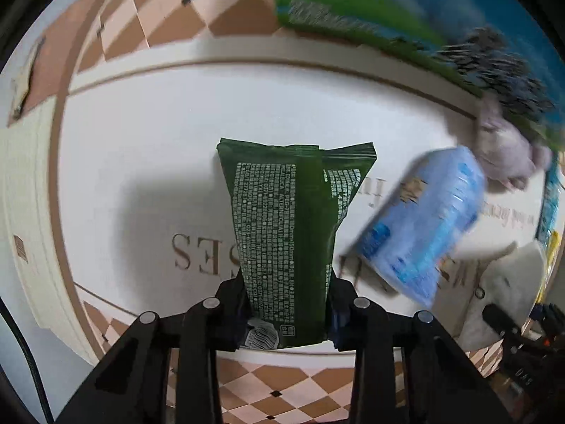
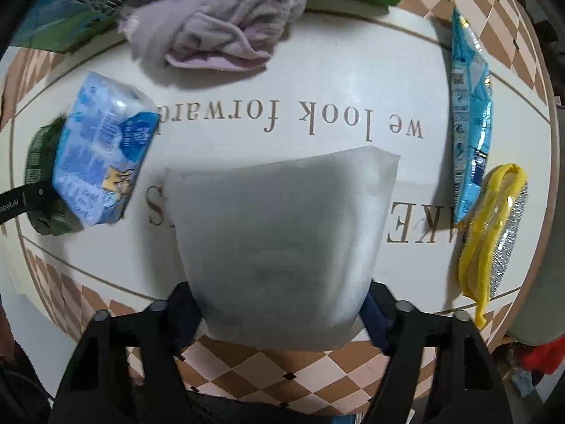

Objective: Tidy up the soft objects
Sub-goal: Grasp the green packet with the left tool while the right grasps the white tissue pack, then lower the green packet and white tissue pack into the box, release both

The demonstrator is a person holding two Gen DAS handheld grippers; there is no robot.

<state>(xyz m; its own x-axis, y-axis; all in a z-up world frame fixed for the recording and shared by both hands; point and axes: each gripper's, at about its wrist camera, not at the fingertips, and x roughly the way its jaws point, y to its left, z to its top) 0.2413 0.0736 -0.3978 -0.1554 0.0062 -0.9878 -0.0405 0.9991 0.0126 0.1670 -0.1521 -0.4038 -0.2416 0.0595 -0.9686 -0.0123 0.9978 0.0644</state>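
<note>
The bench (image 2: 317, 81) is a white printed surface with a checkered border, strewn with soft goods. Largest of these is the crumpled lilac towel (image 2: 219, 31) at the far edge: limp and light by the look of it, best pinched at a thick fold, and likely to drape and drag.

Next is the pale translucent pouch (image 2: 282, 240), near and central in the right wrist view. The right claw (image 2: 282, 318) has its fingers on either side of the near end and appears to press it, though the contact is blurred. It looks squashy and smooth-skinned, so I judge a hold across the body safer than one on the thin seam.

The dark green packet (image 1: 282, 229) lies on the left of the bench, its near end pinched in the left claw (image 1: 286, 318). It seems a filled, pliable pack, light, with a slick film that could slide.

The blue tissue pack (image 2: 102, 148) sits just right of it, blurred; soft and compressible.

On the right lie a blue foil bag (image 2: 471, 113) and a smaller yellow pouch (image 2: 491, 233), both crinkly and slippery.
</note>
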